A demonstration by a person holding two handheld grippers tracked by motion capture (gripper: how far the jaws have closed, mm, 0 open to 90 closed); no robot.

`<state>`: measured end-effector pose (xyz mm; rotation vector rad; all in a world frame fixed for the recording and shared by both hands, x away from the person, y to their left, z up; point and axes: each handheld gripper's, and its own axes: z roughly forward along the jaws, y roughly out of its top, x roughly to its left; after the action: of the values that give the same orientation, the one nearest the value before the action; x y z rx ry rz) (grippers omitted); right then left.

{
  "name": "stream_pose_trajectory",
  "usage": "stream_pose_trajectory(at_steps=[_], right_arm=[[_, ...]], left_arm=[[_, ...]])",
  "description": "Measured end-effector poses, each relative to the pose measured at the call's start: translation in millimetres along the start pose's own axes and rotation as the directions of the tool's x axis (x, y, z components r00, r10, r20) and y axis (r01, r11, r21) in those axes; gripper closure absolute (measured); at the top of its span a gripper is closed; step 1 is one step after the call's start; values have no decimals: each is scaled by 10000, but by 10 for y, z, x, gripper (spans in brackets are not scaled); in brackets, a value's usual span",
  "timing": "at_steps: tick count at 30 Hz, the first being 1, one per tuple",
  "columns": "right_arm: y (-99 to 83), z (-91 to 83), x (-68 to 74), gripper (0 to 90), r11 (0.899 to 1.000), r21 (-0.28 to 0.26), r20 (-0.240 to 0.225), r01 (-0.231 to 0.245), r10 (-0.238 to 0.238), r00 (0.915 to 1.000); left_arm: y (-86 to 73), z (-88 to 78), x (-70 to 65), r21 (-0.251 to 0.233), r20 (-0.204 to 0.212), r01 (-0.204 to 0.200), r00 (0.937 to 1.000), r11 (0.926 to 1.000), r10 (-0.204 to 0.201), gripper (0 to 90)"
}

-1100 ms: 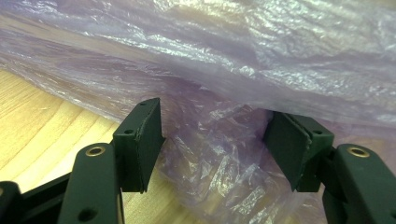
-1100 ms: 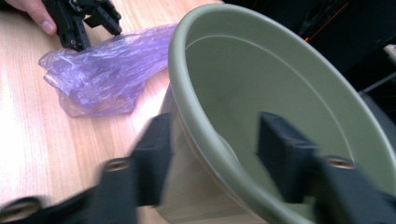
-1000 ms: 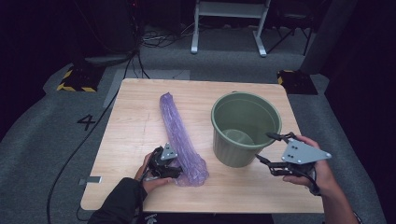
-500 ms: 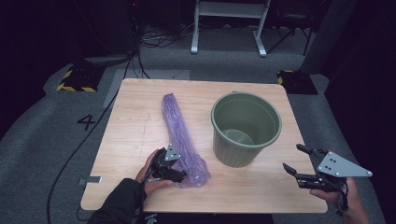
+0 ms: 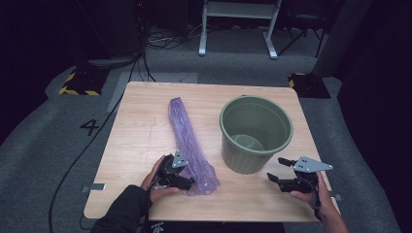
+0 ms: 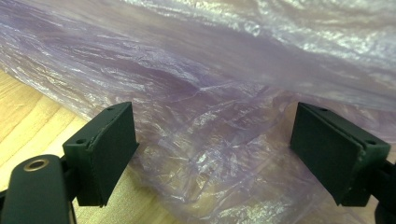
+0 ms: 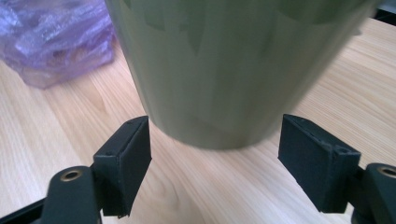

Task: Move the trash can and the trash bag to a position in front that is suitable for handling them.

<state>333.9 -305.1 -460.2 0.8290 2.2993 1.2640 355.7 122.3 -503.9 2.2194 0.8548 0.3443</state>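
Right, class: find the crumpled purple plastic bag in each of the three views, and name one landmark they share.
High view: the crumpled purple plastic bag lies lengthwise left of centre on the table, its near end at the left gripper.
Left gripper view: the bag spreads across the frame, between and beyond the open jaws.
Right gripper view: the bag is in the top left corner.
Shared landmark: the light wooden tabletop.

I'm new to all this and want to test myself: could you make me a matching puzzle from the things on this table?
Things:
1. bag
2. bucket
3. left gripper
4. right gripper

Descriptions:
A. green, upright
B. open, at the bag's near end
C. purple, lying flat
D. open, beside the bucket's base

Pairs: 1-C, 2-A, 3-B, 4-D
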Motion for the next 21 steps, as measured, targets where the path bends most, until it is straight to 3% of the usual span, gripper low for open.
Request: stream_pose_trajectory(at_steps=[3, 6, 10, 14, 21], right_arm=[[21, 96, 12, 254, 9999, -117, -44, -100, 100, 9999], [59, 205, 12, 247, 9998, -99, 214, -168, 170, 9996], [136, 363, -64, 247, 9977, -335, 555, -592, 610, 9966], [194, 464, -72, 252, 9971, -415, 859, -639, 672, 9940], [427, 776, -150, 244, 9940, -570, 1205, -936, 1000, 9877]], left_arm=[[0, 0, 0, -5, 2, -3, 10000, 10000, 3, 139], [1, 1, 0, 10, 9, 6, 10000, 10000, -6, 139], [4, 3, 1, 10, 9, -19, 10000, 10000, 19, 135], [9, 11, 3, 3, 25, -28, 10000, 10000, 28, 130], [13, 15, 0, 28, -13, -5, 10000, 10000, 5, 123]])
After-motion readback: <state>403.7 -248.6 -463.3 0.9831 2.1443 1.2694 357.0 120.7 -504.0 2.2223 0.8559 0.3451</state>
